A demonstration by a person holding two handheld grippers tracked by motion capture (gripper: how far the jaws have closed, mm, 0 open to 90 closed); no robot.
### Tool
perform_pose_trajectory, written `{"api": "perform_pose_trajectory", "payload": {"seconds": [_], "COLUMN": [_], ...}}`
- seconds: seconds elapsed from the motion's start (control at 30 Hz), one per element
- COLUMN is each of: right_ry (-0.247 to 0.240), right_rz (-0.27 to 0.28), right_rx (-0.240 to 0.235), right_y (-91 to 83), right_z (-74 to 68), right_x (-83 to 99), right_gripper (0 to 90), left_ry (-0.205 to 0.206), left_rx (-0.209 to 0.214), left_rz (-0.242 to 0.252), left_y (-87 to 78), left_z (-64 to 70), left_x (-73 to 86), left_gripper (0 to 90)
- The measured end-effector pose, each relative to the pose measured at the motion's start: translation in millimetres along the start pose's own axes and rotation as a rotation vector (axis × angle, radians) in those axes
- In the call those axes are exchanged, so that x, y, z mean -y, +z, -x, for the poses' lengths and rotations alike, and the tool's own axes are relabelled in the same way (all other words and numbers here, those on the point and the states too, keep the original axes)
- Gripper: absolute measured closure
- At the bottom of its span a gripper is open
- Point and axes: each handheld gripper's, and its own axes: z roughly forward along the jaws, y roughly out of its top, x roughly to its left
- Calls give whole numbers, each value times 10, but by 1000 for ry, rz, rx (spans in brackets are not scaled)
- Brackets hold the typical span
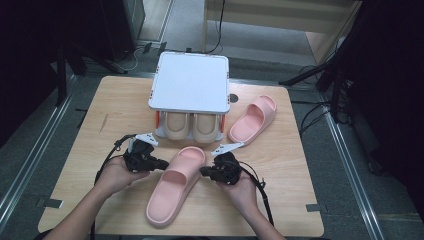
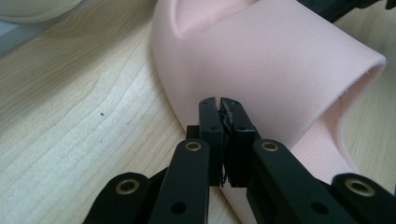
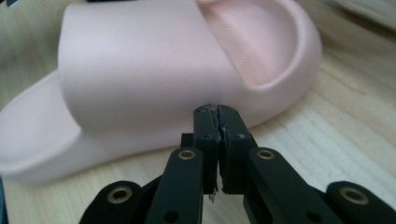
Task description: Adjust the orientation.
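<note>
- Left gripper [image 1: 161, 163]: jaws pressed together with nothing between them, tips against the left side of the near pink slipper [image 1: 176, 184], at its strap.
- Right gripper [image 1: 205, 171]: jaws likewise closed on nothing, tips at the slipper's right side.
- Near pink slipper: lies flat on the wooden table [image 1: 90, 140] between both grippers, toe toward the rack.
- Second pink slipper [image 1: 253, 119]: lies apart, right of the white rack [image 1: 190, 82].
- Beige slippers [image 1: 191, 127]: stowed under the rack's top.

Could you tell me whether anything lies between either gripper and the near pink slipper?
Nothing visible does. The left gripper and right gripper, both with jaws shut, flank the near pink slipper right at its sides, with only bare table around.
</note>
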Motion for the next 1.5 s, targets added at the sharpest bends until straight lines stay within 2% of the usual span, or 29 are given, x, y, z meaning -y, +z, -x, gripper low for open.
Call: {"api": "perform_pose_trajectory", "payload": {"seconds": [0.17,0.3,0.37,0.5,0.57,0.63,0.7,0.77,0.87,0.93,0.97,1.03,1.17,1.37,1.43,1.5], "right_ry": [1,1,-7,-10,-10,-6,-1,0,9,23,30,45,53,84,97,99], "right_rz": [3,3,-1,0,0,5,15,32,64,75,81,93,104,124,129,139], "right_rx": [20,18,28,22,20,10,6,7,22,26,28,37,58,99,111,128], "right_y": [60,101,122,144,140,124,84,19,-96,-150,-179,-239,-331,-435,-483,-540], "right_z": [40,64,60,77,83,96,102,110,145,174,191,220,267,390,427,474], "right_x": [-100,-166,-196,-219,-218,-215,-217,-227,-227,-207,-193,-164,-122,-44,-26,-15], "right_gripper": [874,882,886,887,874,862,861,848,826,816,806,792,767,744,737,725], "left_ry": [-36,-64,-72,-72,-72,-96,-107,-111,-113,-106,-111,-113,-87,-88,-85,-83], "left_rx": [-12,-18,-10,-21,-16,9,21,39,41,32,47,54,51,63,48,50], "left_rz": [31,44,46,50,49,60,56,56,77,86,85,77,73,68,68,71], "left_y": [-18,-32,-37,-44,-53,-66,-73,-96,-151,-189,-198,-194,-174,-159,-159,-171], "left_z": [43,65,74,85,72,49,27,5,-19,-36,-51,-65,-84,-131,-142,-151], "left_x": [74,121,139,156,154,149,145,138,111,87,73,57,11,-57,-75,-89], "left_gripper": [876,873,873,868,848,786,750,677,592,568,536,521,484,463,450,447]}}
